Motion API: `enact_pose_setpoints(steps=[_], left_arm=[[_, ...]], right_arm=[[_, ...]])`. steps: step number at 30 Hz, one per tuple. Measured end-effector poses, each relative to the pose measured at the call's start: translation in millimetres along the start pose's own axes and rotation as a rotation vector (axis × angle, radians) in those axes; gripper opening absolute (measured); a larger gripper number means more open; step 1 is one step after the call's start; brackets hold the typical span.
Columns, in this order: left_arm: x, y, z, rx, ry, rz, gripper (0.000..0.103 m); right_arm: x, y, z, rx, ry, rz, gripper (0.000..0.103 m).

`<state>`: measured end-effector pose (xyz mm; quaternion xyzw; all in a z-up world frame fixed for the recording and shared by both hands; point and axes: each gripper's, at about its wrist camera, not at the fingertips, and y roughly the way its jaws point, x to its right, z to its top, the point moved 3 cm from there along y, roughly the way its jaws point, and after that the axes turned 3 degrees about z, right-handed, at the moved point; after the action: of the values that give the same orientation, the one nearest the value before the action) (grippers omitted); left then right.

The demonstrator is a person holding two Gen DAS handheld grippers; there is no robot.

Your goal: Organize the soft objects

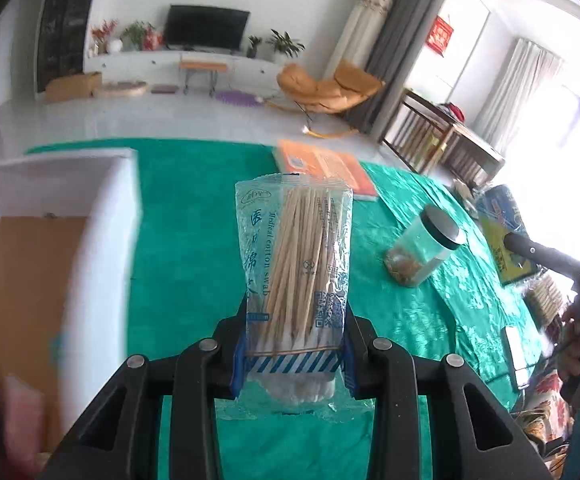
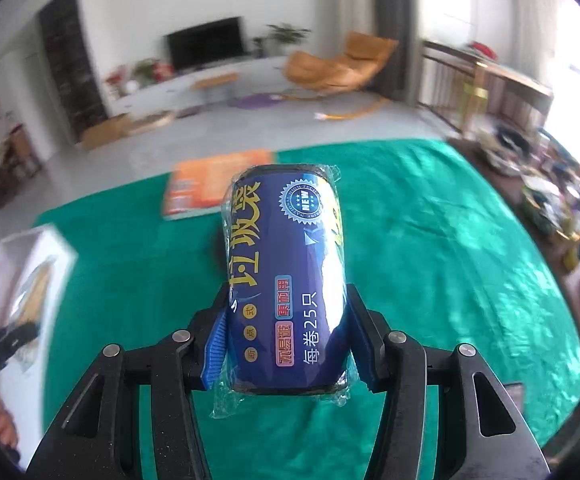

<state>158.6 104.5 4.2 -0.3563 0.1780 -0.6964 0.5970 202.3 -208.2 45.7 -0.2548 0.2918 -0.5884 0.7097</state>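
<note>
Left gripper (image 1: 292,354): matte black plastic linkage arms with triangular cut-outs, four round silver rivets across the top, blue ribbed pads (image 1: 239,364) inside black fingers. Right gripper (image 2: 286,350): same black build, four silver rivets, blue ribbed pads (image 2: 215,354). Seen from left wrist: black handle and rod-like part at right edge, blurred.

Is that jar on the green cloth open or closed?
Closed: the jar wears its black lid and stands upright on the green cloth.

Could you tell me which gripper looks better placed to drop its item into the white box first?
Probably the left gripper: shut on the cotton swab packet, it has the white box just beside it, while the right gripper's view shows that box further off.
</note>
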Motion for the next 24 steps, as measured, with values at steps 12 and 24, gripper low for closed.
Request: enact_pose_setpoints(steps=[12, 24], left_arm=[[-185.3, -133.9, -71.7, 0.02, -0.134, 0.523, 0.092], [-173.1, -160.9, -91.8, 0.083, -0.179, 0.642, 0.1]], right_arm=[[-323.1, -21.2, -60.7, -0.113, -0.217, 0.661, 0.06], [-358.4, -27.5, -109.7, -0.13, -0.36, 0.612, 0.071]])
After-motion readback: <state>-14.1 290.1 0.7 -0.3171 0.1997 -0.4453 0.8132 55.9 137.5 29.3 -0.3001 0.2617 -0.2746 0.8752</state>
